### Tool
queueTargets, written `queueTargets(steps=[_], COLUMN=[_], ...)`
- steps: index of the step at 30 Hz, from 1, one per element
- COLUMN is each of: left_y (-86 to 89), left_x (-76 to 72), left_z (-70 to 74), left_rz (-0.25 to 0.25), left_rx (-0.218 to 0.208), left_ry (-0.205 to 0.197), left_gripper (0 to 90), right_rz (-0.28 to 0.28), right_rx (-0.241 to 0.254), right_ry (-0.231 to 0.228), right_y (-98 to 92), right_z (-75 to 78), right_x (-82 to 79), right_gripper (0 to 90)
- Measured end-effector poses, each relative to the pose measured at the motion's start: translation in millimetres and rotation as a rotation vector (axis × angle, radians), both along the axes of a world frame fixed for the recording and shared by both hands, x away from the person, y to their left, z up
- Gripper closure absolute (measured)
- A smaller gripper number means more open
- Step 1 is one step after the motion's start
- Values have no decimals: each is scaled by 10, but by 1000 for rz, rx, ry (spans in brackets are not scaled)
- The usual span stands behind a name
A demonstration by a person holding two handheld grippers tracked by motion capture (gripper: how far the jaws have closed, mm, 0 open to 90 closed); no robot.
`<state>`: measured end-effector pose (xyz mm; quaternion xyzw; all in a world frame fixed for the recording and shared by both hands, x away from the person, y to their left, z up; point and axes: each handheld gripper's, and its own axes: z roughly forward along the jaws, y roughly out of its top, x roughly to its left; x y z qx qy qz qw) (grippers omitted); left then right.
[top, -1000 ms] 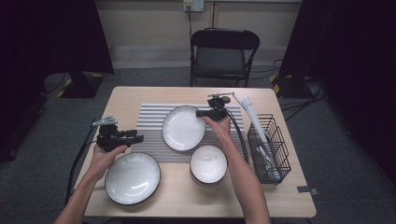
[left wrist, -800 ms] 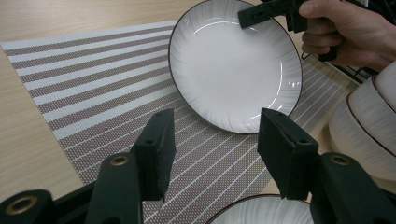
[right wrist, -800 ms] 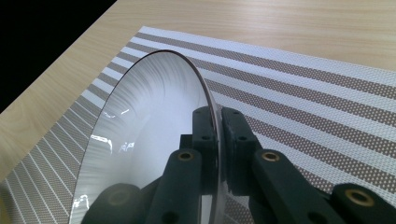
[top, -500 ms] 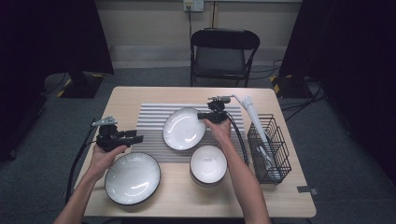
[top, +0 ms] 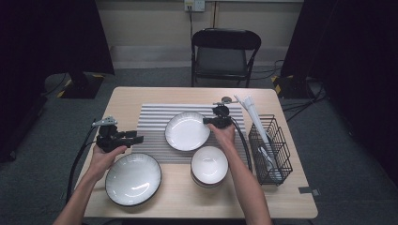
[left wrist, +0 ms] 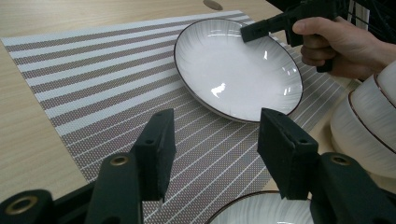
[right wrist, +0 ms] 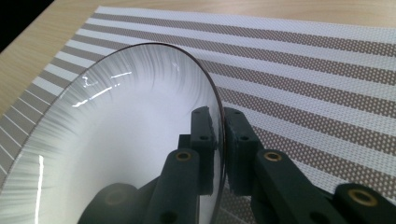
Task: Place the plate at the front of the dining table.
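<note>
A white plate with a dark rim (top: 187, 131) lies on the striped placemat (top: 150, 119). My right gripper (top: 208, 120) is shut on its far right rim; in the right gripper view the rim (right wrist: 212, 93) runs between the two pads of that gripper (right wrist: 219, 114). Whether that edge is lifted off the mat I cannot tell. My left gripper (top: 138, 138) hovers open over the mat's left edge, with nothing between its jaws (left wrist: 215, 135). It looks toward the plate (left wrist: 233, 70) and the right gripper (left wrist: 252, 31).
A larger white plate (top: 133, 179) sits at the front left, just below the left gripper. A stack of white bowls (top: 209, 165) stands in front of the gripped plate. A black wire basket (top: 270, 150) stands at the right edge. A folding chair (top: 220, 51) is behind the table.
The right gripper has drifted slightly toward the person with the plate's rim in it. The left hand has kept still.
</note>
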<state>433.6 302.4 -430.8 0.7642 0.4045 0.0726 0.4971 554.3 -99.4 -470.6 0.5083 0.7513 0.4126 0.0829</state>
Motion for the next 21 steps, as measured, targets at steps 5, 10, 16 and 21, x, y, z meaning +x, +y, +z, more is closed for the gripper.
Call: queueTargets(steps=[5,10,16,21], left_y=[3,2,23,89], left_x=[-2,-7,-35,-74], left_z=[-6,-5,4,-16], left_rz=[3,2,9,32], left_rx=[2,8,20,32], left_ry=[8,8,1,7], left_gripper=[468,465,452,412], right_rz=[-20,-30,-26,-23], right_rx=[-60,-54,-59,-49], right_ry=[-9,-19,-29,-45], right_y=[-16,-56,-66,-94], right_z=[-33,-39,-5,27], right_x=[-40,-82,-112,-158], right_gripper=[819,834,813,785])
